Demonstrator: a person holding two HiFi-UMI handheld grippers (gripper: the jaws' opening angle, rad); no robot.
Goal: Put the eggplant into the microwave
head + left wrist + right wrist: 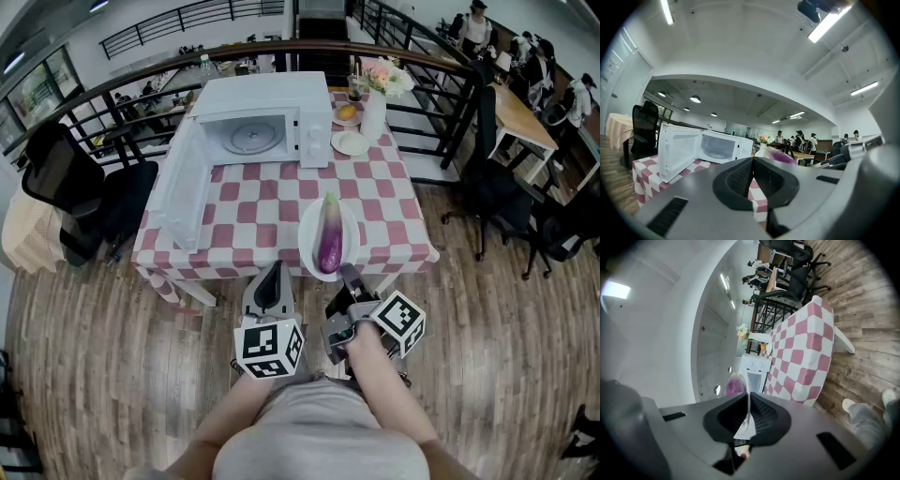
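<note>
Over on the left the microwave (267, 117) stands with its door (186, 187) swung wide and the turntable bare, so the way in looks free. Next along, the left gripper (274, 272) hangs just off the near edge of the table (248, 211), its jaws pressed together on nothing. A little to its right a white plate (307, 234) sits at the table's near edge, well apart from the microwave. The eggplant (329, 239) lies lengthways on it, green stalk end pointing away from the person. Furthest right, the right gripper (348, 277) has its jaws nipped tight on the plate's near rim, so the eggplant sits just beyond the tips, untouched by them. I'd reckon the step is to carry plate and all. Keep it level so the eggplant doesn't roll off, and maybe steady the plate's left rim with the free gripper before heading for the opening.
</note>
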